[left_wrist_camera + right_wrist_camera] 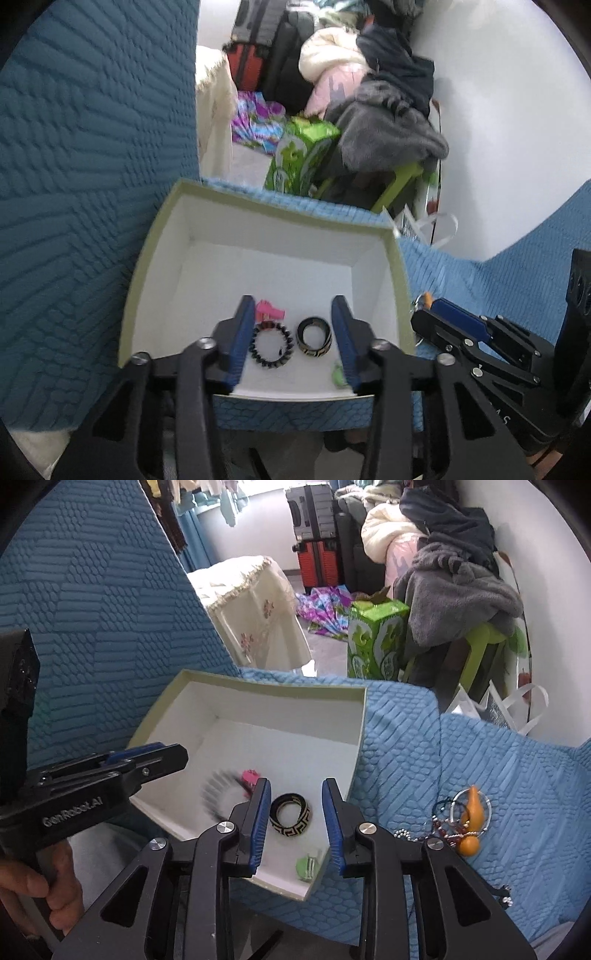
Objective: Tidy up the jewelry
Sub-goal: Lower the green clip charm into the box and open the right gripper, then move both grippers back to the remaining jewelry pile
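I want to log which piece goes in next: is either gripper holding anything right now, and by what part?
Nothing is held. The left gripper and right gripper are both open above the box, with no jewelry between their fingers.

Blue textured sofa cover (424, 738) in foreground. White wall (546, 602) at right. Grey floor (325, 646). Clothing heap (454, 579) on green stool (480, 646). Red suitcase (317, 559), cream-draped furniture (251, 605), green box (373, 638) beyond.

The box (177, 690) is white inside with an olive-green rim. In it lie a black-and-gold Greek-key bangle (290, 814), a pink clip (269, 312) and a pale green clip (308, 867). The sofa cover (424, 760) is quilted blue; an orange gourd pendant (471, 825) rests there.
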A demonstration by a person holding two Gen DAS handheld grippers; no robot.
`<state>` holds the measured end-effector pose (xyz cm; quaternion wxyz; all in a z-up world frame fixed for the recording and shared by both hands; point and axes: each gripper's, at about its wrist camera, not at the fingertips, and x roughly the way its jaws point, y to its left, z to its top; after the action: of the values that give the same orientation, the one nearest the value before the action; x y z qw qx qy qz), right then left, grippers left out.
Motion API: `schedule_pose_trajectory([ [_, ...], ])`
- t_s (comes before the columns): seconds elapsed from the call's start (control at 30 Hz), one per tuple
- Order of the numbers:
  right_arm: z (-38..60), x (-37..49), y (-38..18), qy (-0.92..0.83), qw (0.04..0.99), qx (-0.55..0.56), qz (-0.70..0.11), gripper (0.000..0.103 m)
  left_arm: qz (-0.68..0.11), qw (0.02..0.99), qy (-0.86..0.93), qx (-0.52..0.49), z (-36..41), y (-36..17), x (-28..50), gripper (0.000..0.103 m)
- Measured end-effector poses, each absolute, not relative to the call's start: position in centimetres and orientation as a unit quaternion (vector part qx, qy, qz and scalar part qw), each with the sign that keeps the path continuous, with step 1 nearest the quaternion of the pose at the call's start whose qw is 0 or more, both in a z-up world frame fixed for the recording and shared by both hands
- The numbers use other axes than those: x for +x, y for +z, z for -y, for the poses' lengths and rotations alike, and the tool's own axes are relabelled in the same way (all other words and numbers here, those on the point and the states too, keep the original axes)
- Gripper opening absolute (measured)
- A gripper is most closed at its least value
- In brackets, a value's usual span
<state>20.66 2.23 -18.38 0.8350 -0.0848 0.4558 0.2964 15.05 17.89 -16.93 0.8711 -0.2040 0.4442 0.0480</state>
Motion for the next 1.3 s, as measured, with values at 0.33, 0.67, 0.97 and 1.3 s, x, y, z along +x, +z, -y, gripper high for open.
schedule_pose_trajectory([
  [0.33,0.5,19.7,-11.7,0.313,0.86,-0.073,-0.396,0.031,-0.382,0.905,0.053,-0.181,-15.4,-10.2,13.4,0.045],
  [0.67,4.5,19.2,-7.1,0.314,0.882,-0.071,-0.345,0.033,-0.334,0.927,0.032,-0.17,-11.6,-6.5,13.1,0.045],
  [0.97,8.8,19.2,-6.3,0.297,0.894,-0.072,-0.329,0.033,-0.328,0.929,0.0,-0.17,-7.7,-6.6,14.1,0.045],
  [1.3,14.2,19.7,-9.8,0.263,0.897,-0.057,-0.351,0.033,-0.359,0.919,-0.035,-0.159,-3.2,-10.7,15.2,0.045],
])
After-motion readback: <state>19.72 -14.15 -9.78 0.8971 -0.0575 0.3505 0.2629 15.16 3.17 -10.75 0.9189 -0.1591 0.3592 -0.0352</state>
